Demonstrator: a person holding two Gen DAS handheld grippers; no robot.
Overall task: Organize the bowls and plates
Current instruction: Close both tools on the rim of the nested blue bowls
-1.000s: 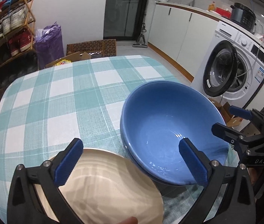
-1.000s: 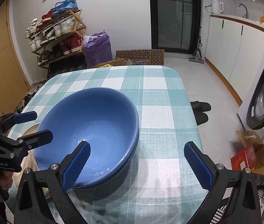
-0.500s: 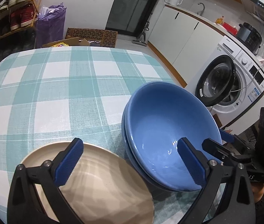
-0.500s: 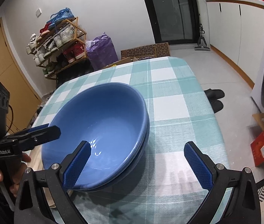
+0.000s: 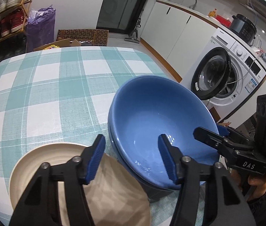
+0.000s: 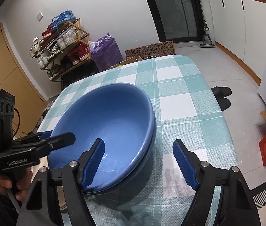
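Both stacked blue bowls (image 5: pixel 151 116) look glazed, heavy, slippery (chippable too); pinch their rims; left tongs (image 5: pixel 131 156) and right tongs (image 6: pixel 138 162) are closing, gripping nothing yet.

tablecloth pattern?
Teal-and-white check tablecloth, seen best in the left wrist view.

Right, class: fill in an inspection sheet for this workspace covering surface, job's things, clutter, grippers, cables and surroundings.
Surface: table under teal-and-white checked cloth.
Job's things: blue bowl nested in a second blue bowl; beige plate beside them.
Clutter: nothing seen on the table.
Grippers: left gripper closing, straddling the bowl's near rim; right gripper closing astride the opposite rim; pads not pressing yet.
Cables: one trails from the washing machine.
Surroundings: shoe rack, purple bag, cardboard boxes.
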